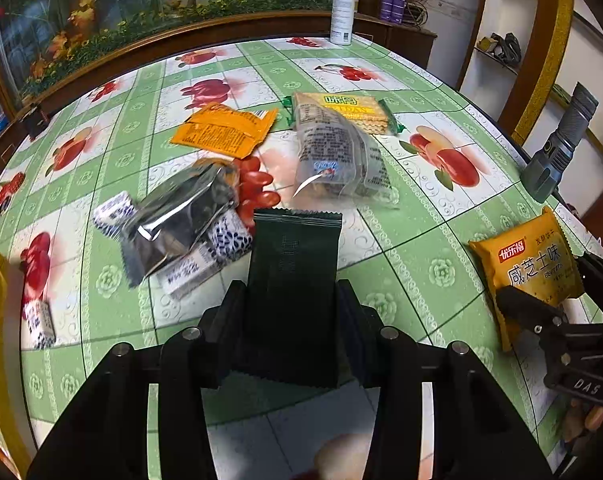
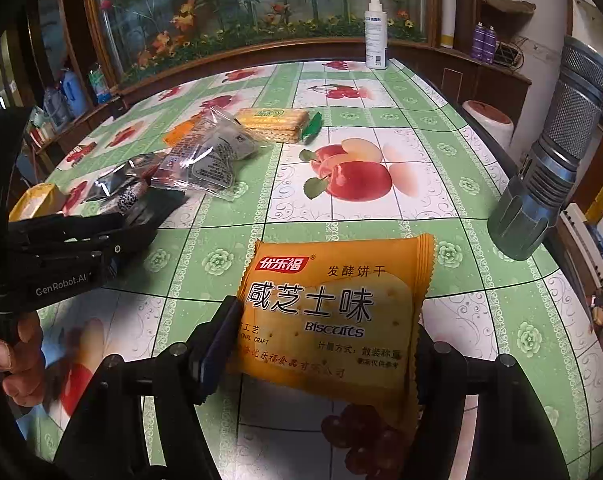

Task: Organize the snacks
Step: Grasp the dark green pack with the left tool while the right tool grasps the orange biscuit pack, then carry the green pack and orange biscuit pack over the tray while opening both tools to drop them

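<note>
Fruit-print tablecloth (image 1: 421, 240); left gripper (image 1: 291, 300) jaws clamp dark green packet (image 1: 293, 264); right gripper (image 2: 329, 344) jaws clamp orange biscuit pack (image 2: 333, 312).

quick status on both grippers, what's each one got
left gripper: shut on the dark green snack packet.
right gripper: shut on the orange biscuit packet, fingers at both its side edges.

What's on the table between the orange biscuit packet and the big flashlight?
Nothing. In the right wrist view, only bare tablecloth lies between the orange biscuit packet and the flashlight.
</note>
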